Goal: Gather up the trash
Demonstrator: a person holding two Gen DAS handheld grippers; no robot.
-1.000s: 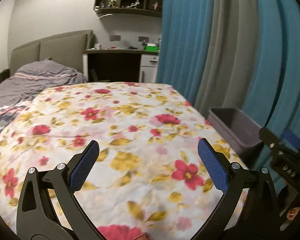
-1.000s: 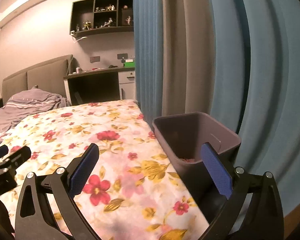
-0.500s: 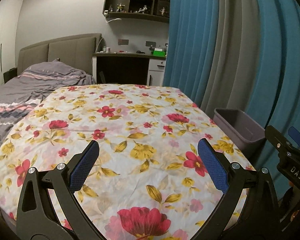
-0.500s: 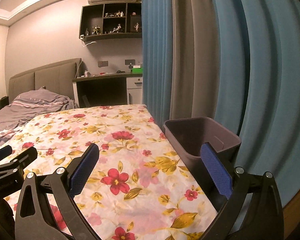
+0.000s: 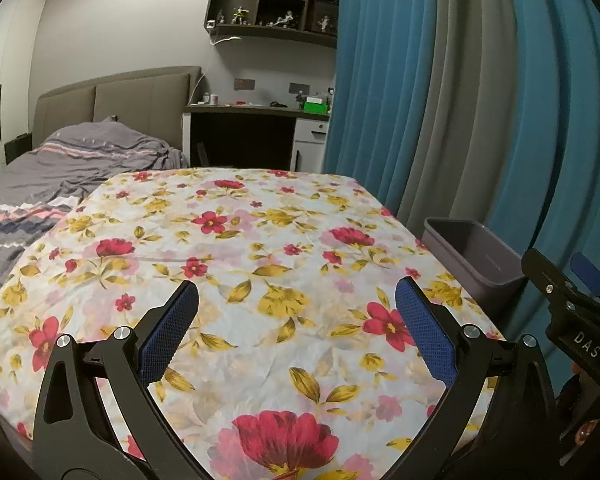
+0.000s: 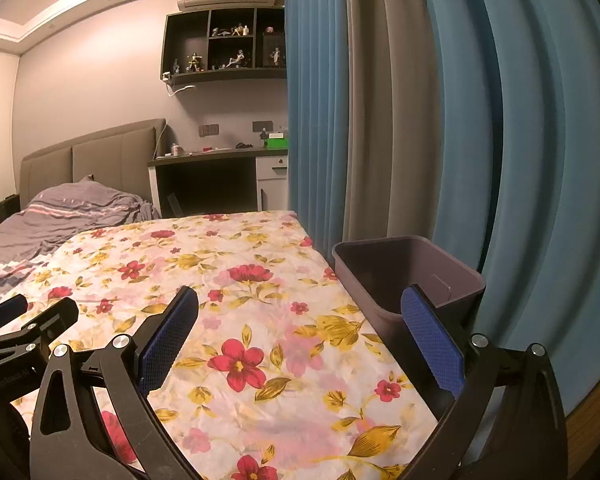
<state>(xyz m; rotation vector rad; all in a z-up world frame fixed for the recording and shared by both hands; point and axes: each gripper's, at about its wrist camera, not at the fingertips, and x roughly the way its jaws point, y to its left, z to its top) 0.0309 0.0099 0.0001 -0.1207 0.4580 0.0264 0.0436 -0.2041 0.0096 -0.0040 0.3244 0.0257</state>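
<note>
A grey plastic bin (image 5: 474,254) (image 6: 410,274) stands at the right edge of a table covered with a flowered cloth (image 5: 240,264) (image 6: 228,292). My left gripper (image 5: 298,334) hovers open over the near part of the cloth, holding nothing. My right gripper (image 6: 300,336) is also open and empty, above the cloth's right side with the bin just past its right finger. No trash shows on the cloth. The bin's bottom is hidden in both views. The right gripper's body (image 5: 576,312) shows at the right of the left wrist view.
Blue and grey curtains (image 5: 480,100) hang right behind the bin. A bed with grey bedding (image 5: 60,168) lies to the left of the table. A dark desk (image 6: 220,176) and wall shelves (image 6: 224,46) stand at the far wall.
Both grippers have drawn back and risen, so more of the flowered cloth and its near edge show now. Both jaws stayed open.
</note>
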